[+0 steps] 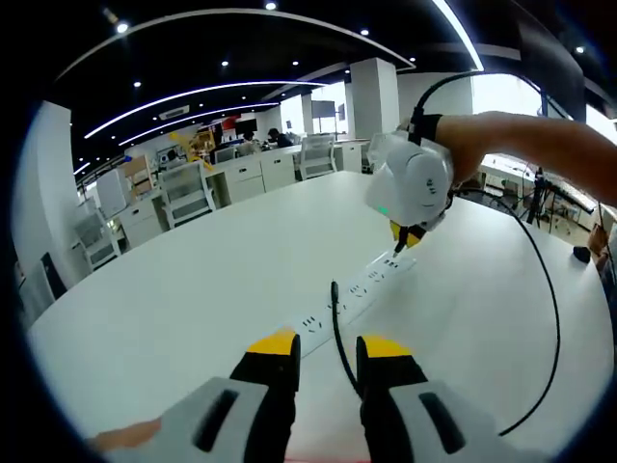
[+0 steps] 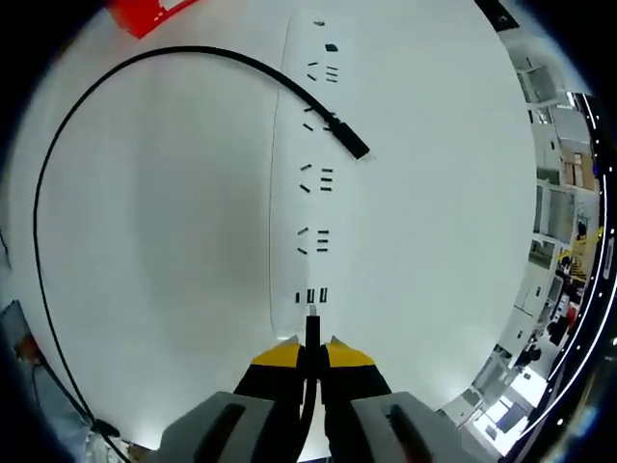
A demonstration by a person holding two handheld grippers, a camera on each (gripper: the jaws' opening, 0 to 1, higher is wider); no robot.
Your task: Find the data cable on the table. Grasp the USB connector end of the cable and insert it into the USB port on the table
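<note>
Right gripper (image 2: 310, 349), yellow-tipped black jaws, pinched tight on the USB connector end (image 2: 311, 323) of the thin black data cable (image 2: 43, 193), metal tip poking out past the jaw tips. Straight ahead of that tip, nearly touching: the small dark USB ports (image 2: 311, 295) at the near end of the long flat white power strip (image 2: 289, 145) lying on the big white desk (image 2: 443, 193). Long axis of the plug roughly in line with the strip's length, pointing right at the middle slot by the look of it, so probably just a short push forward plus a hair of sideways tweaking. Can't tell plug orientation versus the slot from here, too small.

Rest of the cable looping off wide across the desk and coming back over the strip, its other black end (image 2: 355, 147) resting further along on the strip's sockets, well clear of the ports.

Left gripper (image 1: 324, 349): jaws apart, holding nothing, hanging over the near edge of the desk at the strip's opposite end, the cable's free end lying between the jaw tips. Far from the ports, so clearly a right-gripper job; from over there the right gripper seen dipping nose-down onto the strip's far end.
</note>
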